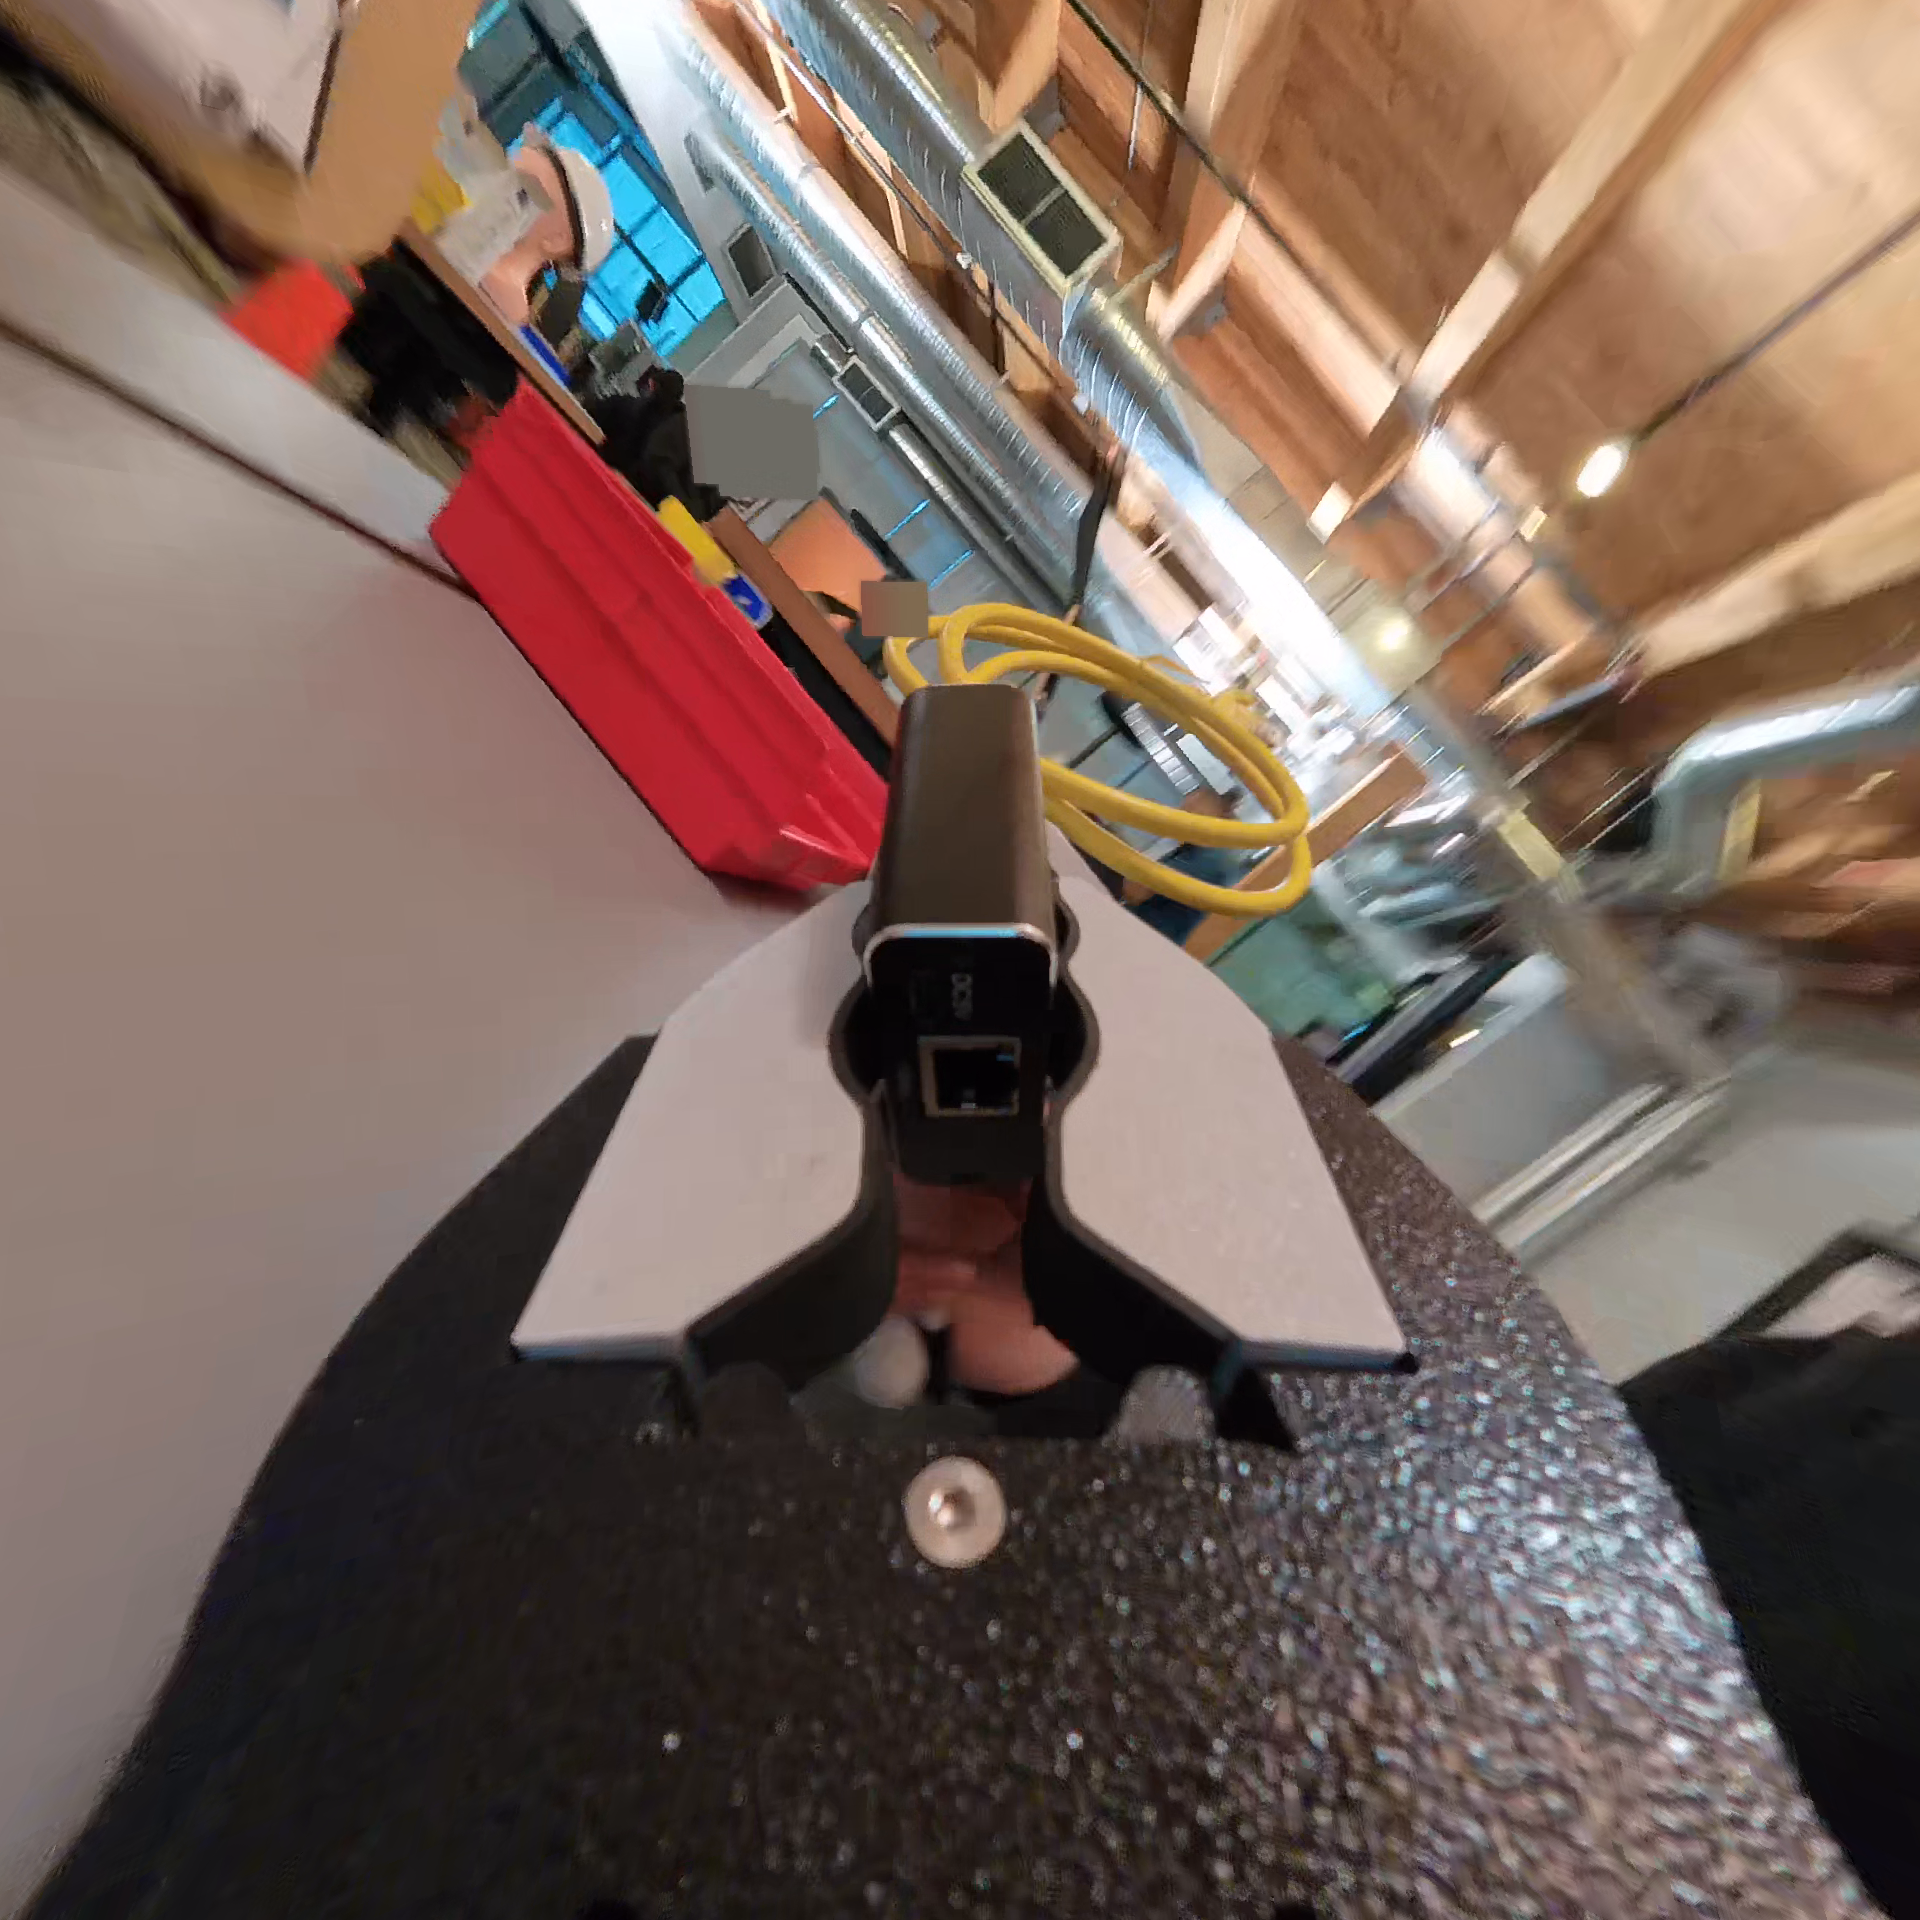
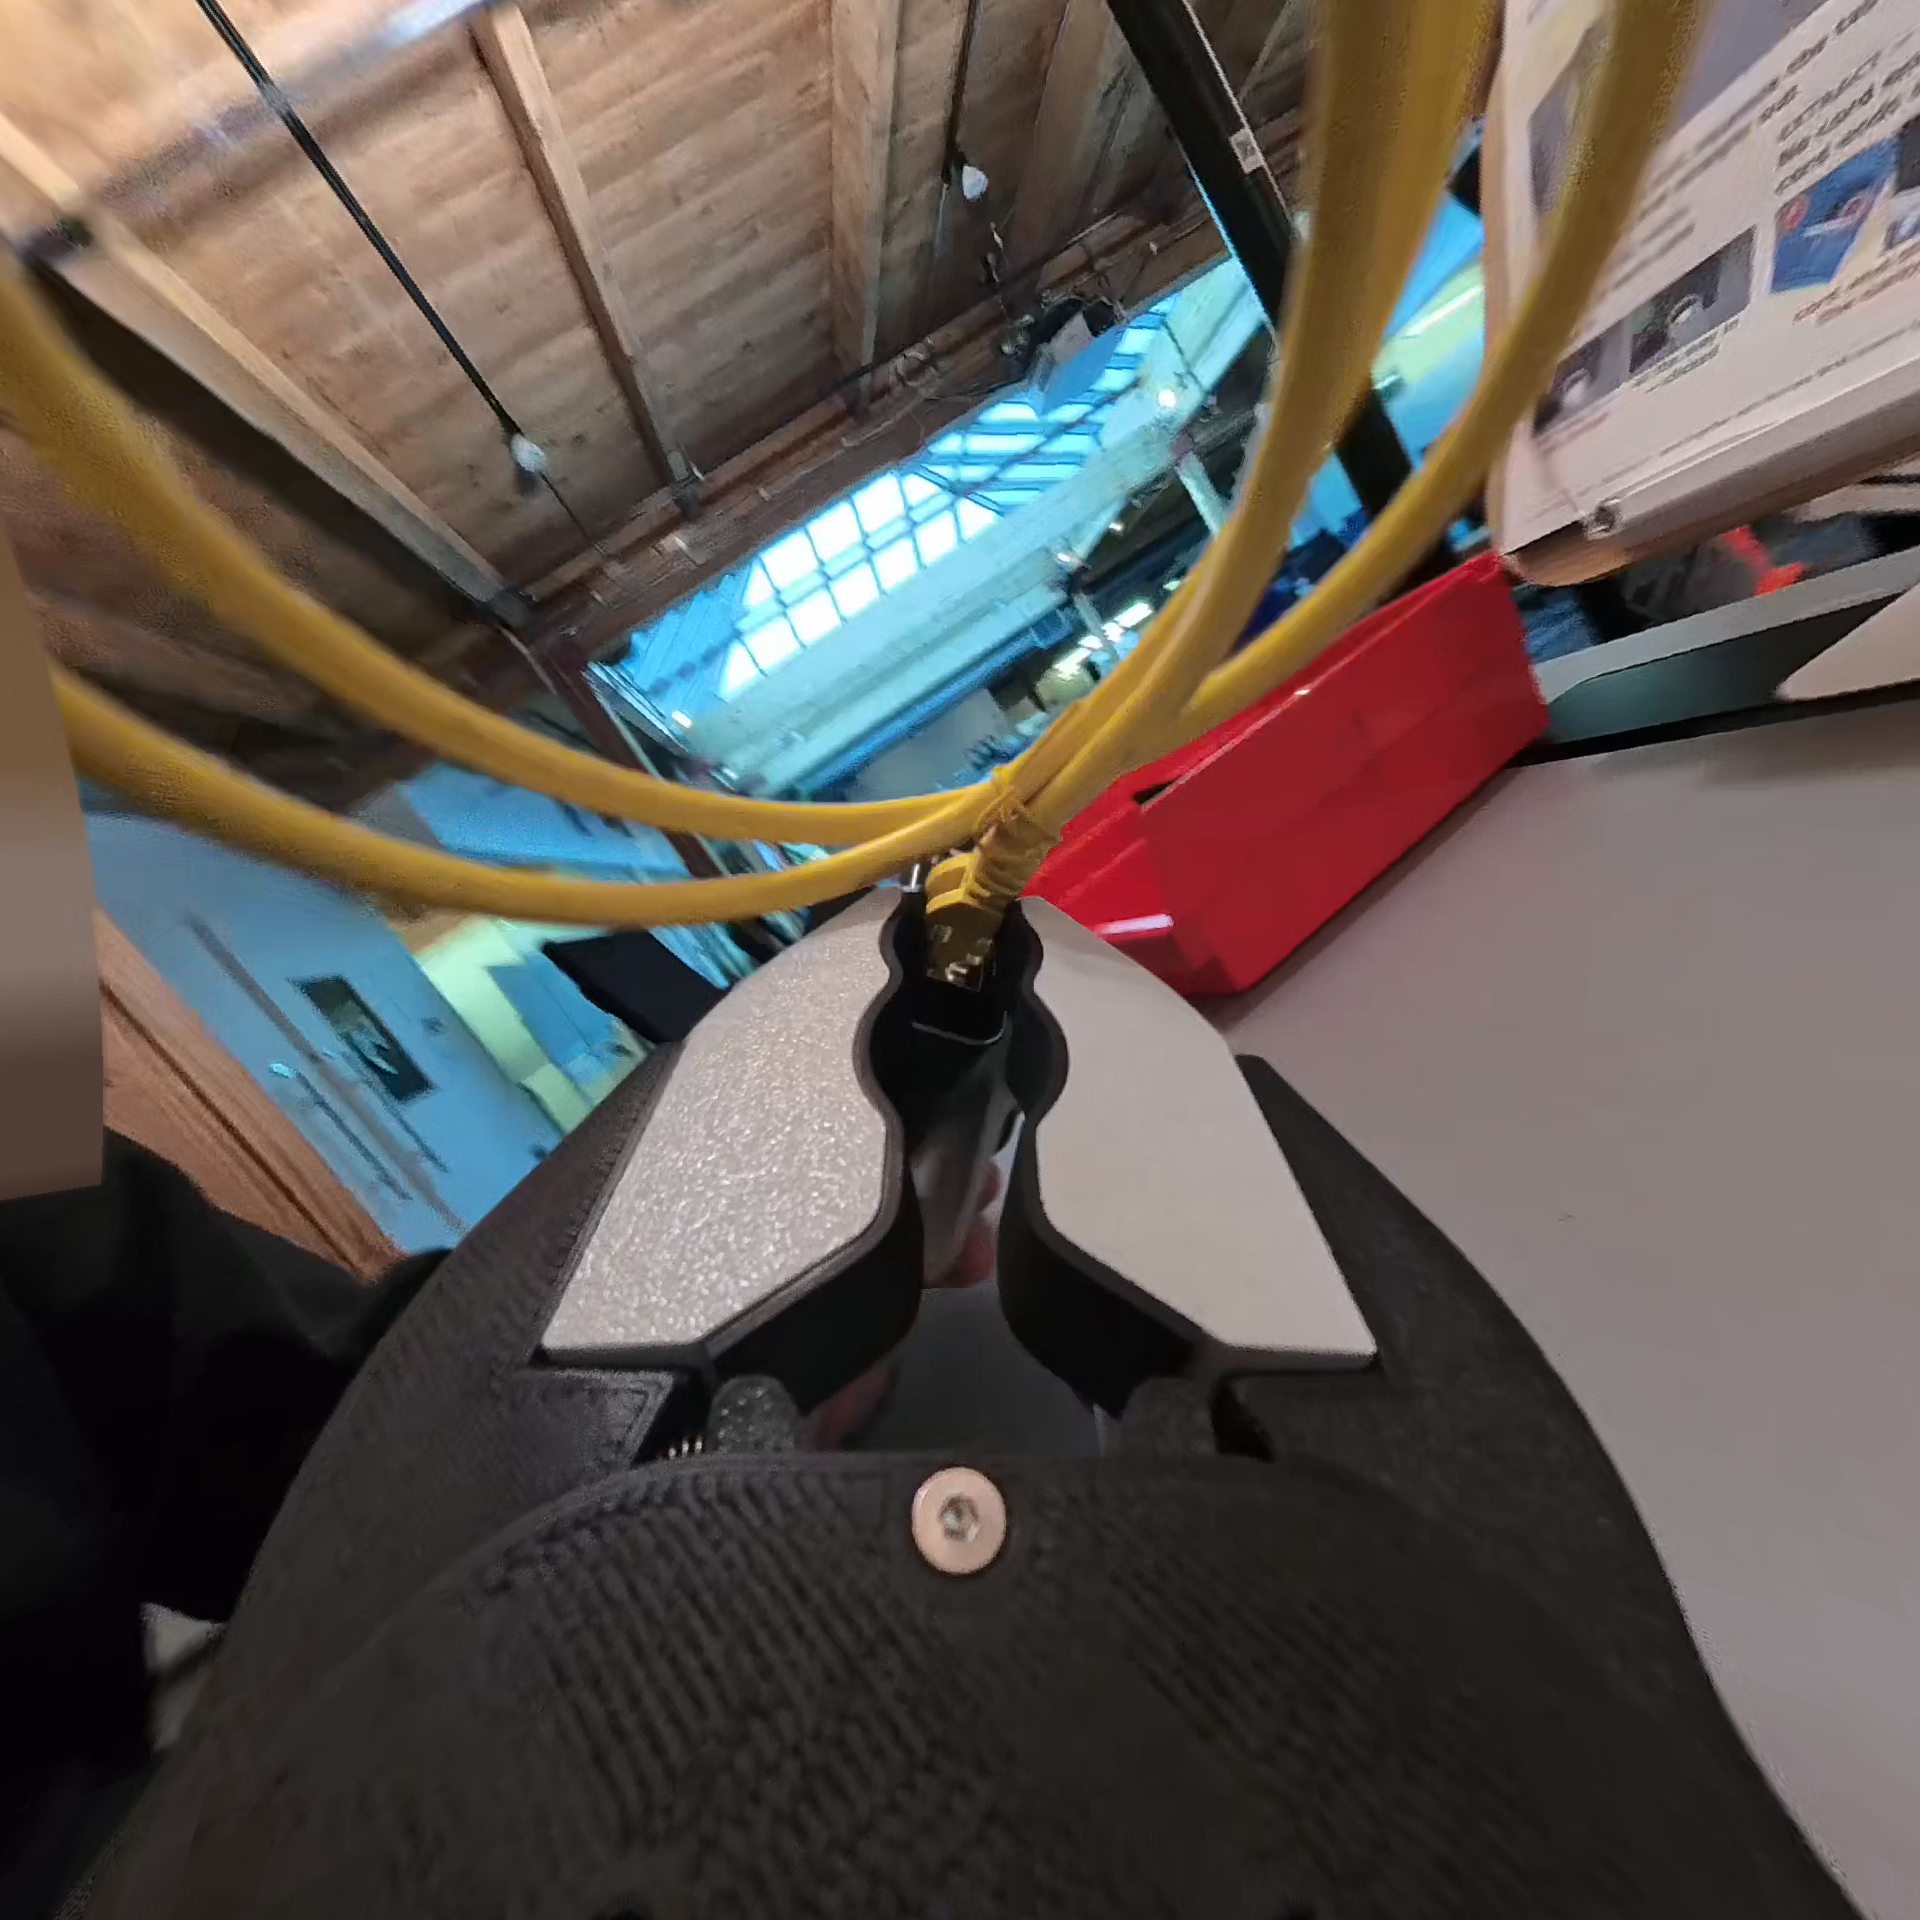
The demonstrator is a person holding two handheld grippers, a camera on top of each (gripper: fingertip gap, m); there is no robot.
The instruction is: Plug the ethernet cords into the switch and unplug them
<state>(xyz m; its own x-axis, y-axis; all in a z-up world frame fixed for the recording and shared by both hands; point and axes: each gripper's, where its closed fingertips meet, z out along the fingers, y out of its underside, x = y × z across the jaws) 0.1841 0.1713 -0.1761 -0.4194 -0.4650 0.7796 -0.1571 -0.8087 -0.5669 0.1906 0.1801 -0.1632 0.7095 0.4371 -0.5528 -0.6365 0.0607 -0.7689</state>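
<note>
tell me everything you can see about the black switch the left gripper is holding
The switch is a small, glossy black, oblong box with rounded edges and a thin silvery rim around its near end face. That face shows one empty ethernet port and some printed marks above it. It is lifted off the table, clamped between the left gripper fingers, pointing away from the camera. A coiled yellow ethernet cord shows beyond it; contact cannot be told.

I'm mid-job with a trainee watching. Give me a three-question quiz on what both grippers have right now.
1. True or false: the left gripper is shut on the black switch.
2. What does the right gripper hold: A) red bin, B) yellow cord plug, C) nothing?
3. Fill in: the port facing the left camera is ____ (empty or occupied).

Key: 1 true. 2 B, the yellow cord by its plug. 3 empty.
</note>
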